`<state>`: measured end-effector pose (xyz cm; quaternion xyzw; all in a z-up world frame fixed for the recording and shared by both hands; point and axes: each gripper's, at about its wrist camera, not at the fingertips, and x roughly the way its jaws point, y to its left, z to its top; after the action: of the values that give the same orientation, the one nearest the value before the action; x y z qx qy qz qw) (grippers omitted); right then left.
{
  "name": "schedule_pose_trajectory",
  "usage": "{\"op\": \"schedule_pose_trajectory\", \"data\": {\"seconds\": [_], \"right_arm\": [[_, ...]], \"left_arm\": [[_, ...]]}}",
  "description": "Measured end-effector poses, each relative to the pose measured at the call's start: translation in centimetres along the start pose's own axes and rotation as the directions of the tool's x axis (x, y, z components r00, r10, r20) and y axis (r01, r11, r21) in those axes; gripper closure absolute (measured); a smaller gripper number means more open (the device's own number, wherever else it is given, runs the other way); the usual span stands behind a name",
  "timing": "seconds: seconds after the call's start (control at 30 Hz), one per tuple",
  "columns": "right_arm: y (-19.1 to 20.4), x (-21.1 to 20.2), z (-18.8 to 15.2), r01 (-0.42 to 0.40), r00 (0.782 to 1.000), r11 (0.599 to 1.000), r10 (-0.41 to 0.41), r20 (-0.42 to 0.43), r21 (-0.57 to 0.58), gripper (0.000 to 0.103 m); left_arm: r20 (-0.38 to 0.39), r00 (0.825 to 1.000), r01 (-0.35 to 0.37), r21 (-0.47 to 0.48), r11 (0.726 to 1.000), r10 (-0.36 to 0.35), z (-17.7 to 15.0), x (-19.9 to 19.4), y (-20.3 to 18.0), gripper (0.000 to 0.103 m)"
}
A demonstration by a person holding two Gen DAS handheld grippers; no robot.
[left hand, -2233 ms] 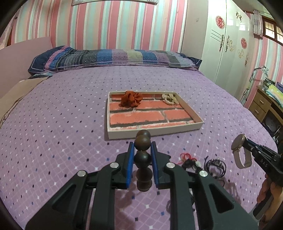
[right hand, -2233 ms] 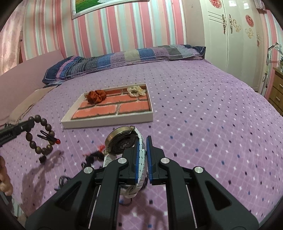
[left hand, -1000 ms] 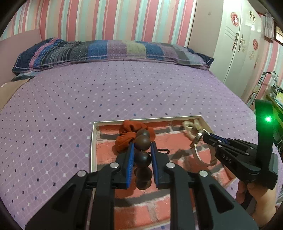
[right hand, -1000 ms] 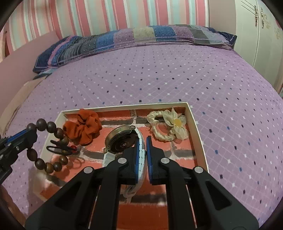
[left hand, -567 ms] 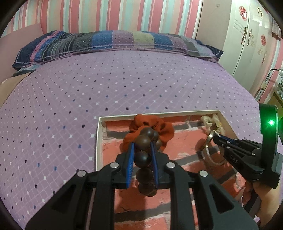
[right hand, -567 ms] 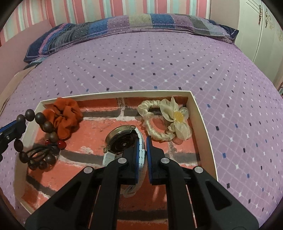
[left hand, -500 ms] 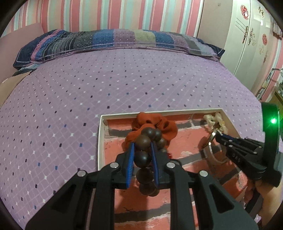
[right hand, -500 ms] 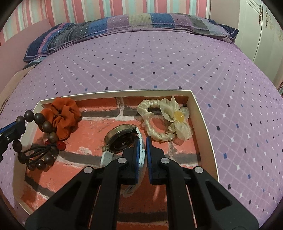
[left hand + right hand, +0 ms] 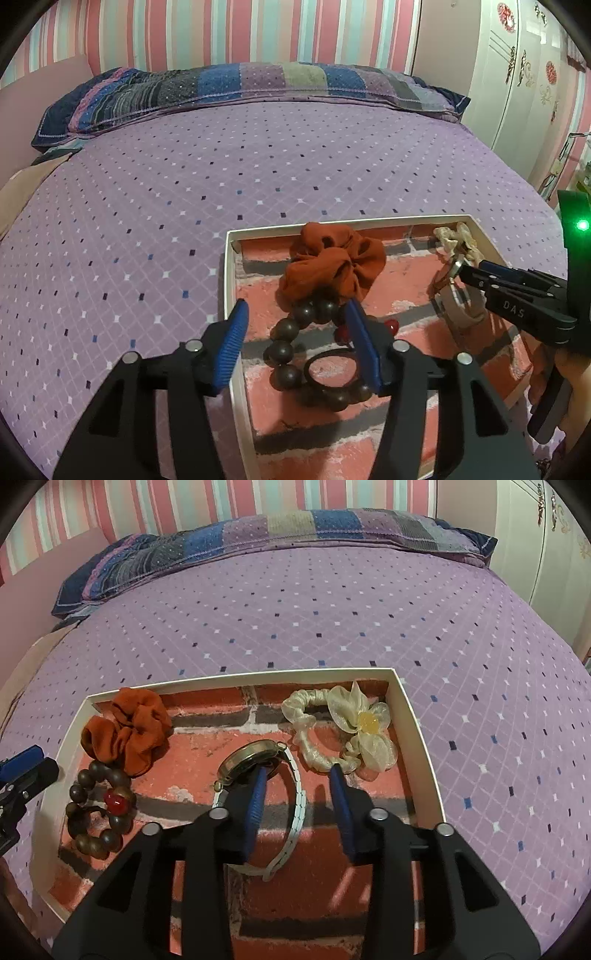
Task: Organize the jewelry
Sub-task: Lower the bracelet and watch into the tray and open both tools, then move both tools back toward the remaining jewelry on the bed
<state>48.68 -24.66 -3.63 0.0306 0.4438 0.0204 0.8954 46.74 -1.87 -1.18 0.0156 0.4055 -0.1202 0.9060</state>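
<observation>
A white-rimmed tray (image 9: 417, 734) with a brick-pattern floor lies on the purple bedspread. My left gripper (image 9: 295, 317) is open over the tray's left edge; the dark wooden bead bracelet (image 9: 284, 350) with a black hair tie and red bead lies on the tray floor between its fingers, also shown in the right wrist view (image 9: 96, 812). My right gripper (image 9: 297, 771) is open; the watch (image 9: 255, 757) with a pale strap lies in the tray, its strap around my left fingertip (image 9: 258, 779). In the left wrist view the right gripper (image 9: 476, 269) is at the tray's right.
An orange scrunchie (image 9: 125, 731) lies in the tray's far left corner and a cream scrunchie with a bow (image 9: 343, 723) in its far right corner. A striped pillow (image 9: 258, 535) lies at the head of the bed. A white wardrobe (image 9: 517, 74) stands at the right.
Both grippers have opened. The bead bracelet and the watch, held half a second ago, now rest on the tray floor. Before that both grippers had moved from the bedspread to the tray.
</observation>
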Motion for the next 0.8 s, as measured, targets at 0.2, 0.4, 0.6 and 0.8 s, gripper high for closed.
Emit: {"op": "schedule_pose_trajectory", "data": {"seconds": [0.2, 0.4, 0.6, 0.8], "right_arm": [[-0.1, -1.9, -0.3, -0.007, 0.998, 1.000, 0.007, 0.063, 0.002, 0.034], [-0.1, -4.2, -1.2, 0.006, 0.993, 1.000, -0.005, 0.118, -0.009, 0.021], [-0.6, -7.5, -3.4, 0.008, 0.984, 1.000, -0.004, 0.179, -0.018, 0.015], [-1.4, -9.9, -6.7, 0.002, 0.985, 1.000, 0.000, 0.172, -0.010, 0.015]], "left_arm": [[0.054, 0.998, 0.028, -0.004, 1.000, -0.028, -0.9, -1.8, -0.6, 0.036], [0.099, 0.993, 0.059, -0.011, 0.998, -0.057, -2.1, -3.7, -1.0, 0.034], [0.133, 0.988, 0.084, 0.004, 0.996, -0.084, -5.9, -5.3, -0.8, 0.032], [0.092, 0.995, 0.040, 0.038, 0.998, -0.044, -8.9, -4.8, -1.0, 0.032]]}}
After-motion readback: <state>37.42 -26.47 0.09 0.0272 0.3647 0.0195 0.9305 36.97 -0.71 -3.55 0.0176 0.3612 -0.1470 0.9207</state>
